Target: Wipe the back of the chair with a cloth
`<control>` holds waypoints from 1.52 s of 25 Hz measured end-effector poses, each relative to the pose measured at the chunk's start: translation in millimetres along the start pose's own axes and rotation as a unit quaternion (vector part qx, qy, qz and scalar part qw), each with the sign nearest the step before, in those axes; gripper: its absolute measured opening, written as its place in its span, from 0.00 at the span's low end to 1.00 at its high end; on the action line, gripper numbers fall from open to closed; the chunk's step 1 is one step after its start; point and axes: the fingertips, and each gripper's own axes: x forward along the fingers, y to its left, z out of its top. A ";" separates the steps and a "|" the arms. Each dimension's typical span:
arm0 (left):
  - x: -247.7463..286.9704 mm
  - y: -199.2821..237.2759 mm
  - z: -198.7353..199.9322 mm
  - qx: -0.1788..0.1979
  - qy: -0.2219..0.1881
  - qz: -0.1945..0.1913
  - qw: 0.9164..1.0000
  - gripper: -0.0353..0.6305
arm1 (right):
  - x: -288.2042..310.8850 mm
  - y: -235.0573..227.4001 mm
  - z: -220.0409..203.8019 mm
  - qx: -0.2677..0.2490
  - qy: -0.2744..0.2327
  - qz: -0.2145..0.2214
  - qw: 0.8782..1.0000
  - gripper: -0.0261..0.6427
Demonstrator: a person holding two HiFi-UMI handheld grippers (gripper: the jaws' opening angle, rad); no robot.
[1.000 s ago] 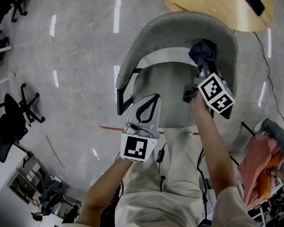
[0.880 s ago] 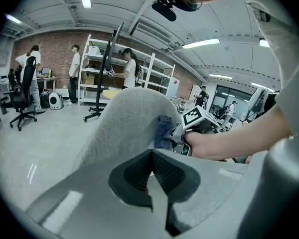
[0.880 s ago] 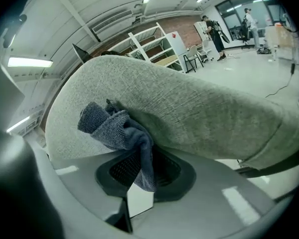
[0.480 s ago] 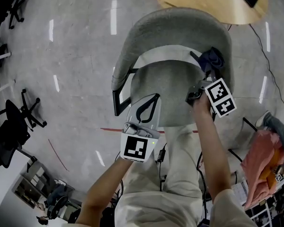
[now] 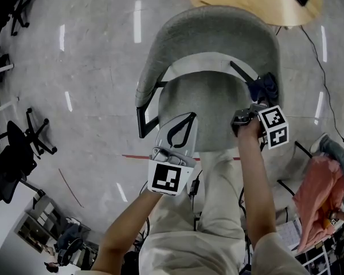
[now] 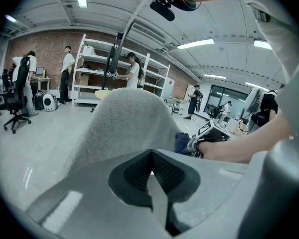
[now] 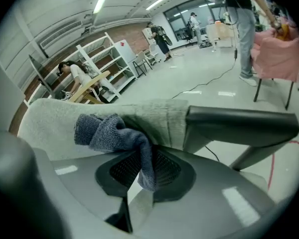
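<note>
The grey padded chair back [image 5: 218,27] curves round the seat [image 5: 203,110] in the head view. My right gripper [image 5: 257,96] is shut on a dark blue cloth [image 5: 268,85], which is pressed against the right end of the back, by the black armrest [image 5: 241,72]. In the right gripper view the cloth [image 7: 114,131] hangs bunched from the jaws [image 7: 142,176] against the chair back [image 7: 65,118]. My left gripper [image 5: 182,119] hovers over the seat's front left, shut and empty. In its own view the left gripper [image 6: 150,176] points at the back [image 6: 124,118].
A round wooden table [image 5: 258,2] stands just beyond the chair. Black office chairs [image 5: 17,148] sit at the left. A cable [image 5: 327,85] runs over the floor at the right, near a pink bundle [image 5: 315,202]. People and white shelves [image 6: 104,68] are far off.
The right gripper has carried the cloth along the chair back, from its upper right part down to the right end by the armrest. The left gripper has stayed put.
</note>
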 end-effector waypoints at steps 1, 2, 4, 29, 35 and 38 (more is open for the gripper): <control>-0.5 1.1 0.5 0.001 -0.001 0.000 1.000 0.05 | -1.2 -3.0 -0.1 0.003 0.000 -0.004 1.000 0.17; -1.7 2.4 0.1 0.002 -0.002 0.001 1.000 0.05 | -2.6 -5.4 -1.2 0.000 -0.001 -0.007 1.000 0.17; -5.3 2.4 -1.5 0.001 -0.001 0.004 1.000 0.05 | -7.0 -10.6 -2.0 -0.011 -0.003 -0.014 1.000 0.17; -37.7 42.7 -17.9 0.016 0.000 0.039 0.999 0.05 | -34.3 103.3 -130.2 -0.360 0.090 0.200 0.907 0.16; -42.6 55.6 -29.2 -0.007 -0.001 0.057 0.998 0.05 | -48.3 138.2 -183.2 -0.437 0.122 0.284 0.845 0.16; -46.2 63.7 -32.1 -0.008 0.001 0.066 0.998 0.05 | -59.0 152.2 -211.7 -0.486 0.144 0.333 0.795 0.16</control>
